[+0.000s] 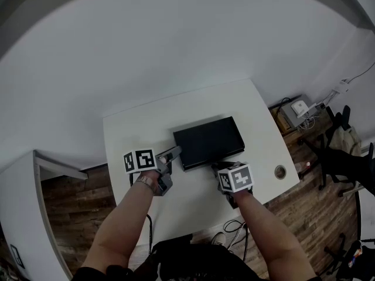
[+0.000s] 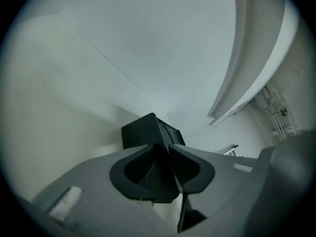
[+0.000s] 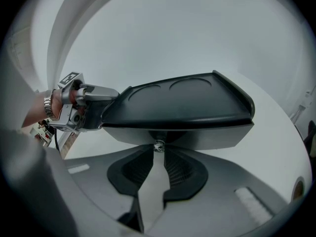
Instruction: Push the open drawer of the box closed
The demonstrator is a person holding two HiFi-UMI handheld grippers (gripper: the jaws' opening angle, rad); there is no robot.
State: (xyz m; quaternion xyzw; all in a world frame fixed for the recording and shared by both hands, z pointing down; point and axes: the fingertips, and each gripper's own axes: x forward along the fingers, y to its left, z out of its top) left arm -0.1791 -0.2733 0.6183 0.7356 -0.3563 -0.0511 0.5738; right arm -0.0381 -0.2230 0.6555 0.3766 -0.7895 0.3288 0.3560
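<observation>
A flat black box (image 1: 208, 139) lies in the middle of the white table (image 1: 135, 133). My right gripper (image 1: 217, 167) is at the box's near front side. In the right gripper view its jaws (image 3: 158, 147) pinch a small metal knob (image 3: 158, 145) on the grey drawer front (image 3: 212, 136), which sits under the black top (image 3: 182, 105). How far the drawer stands out I cannot tell. My left gripper (image 1: 174, 152) is at the box's left end, its tips (image 2: 167, 146) together with nothing between them, right at the box's corner (image 2: 145, 131).
A round cable hole (image 1: 280, 171) is in the table's near right corner. Beyond the right edge are wooden floor, cables and a grey device (image 1: 296, 109). A white cabinet (image 1: 17, 215) stands at the left. The white wall rises behind the table.
</observation>
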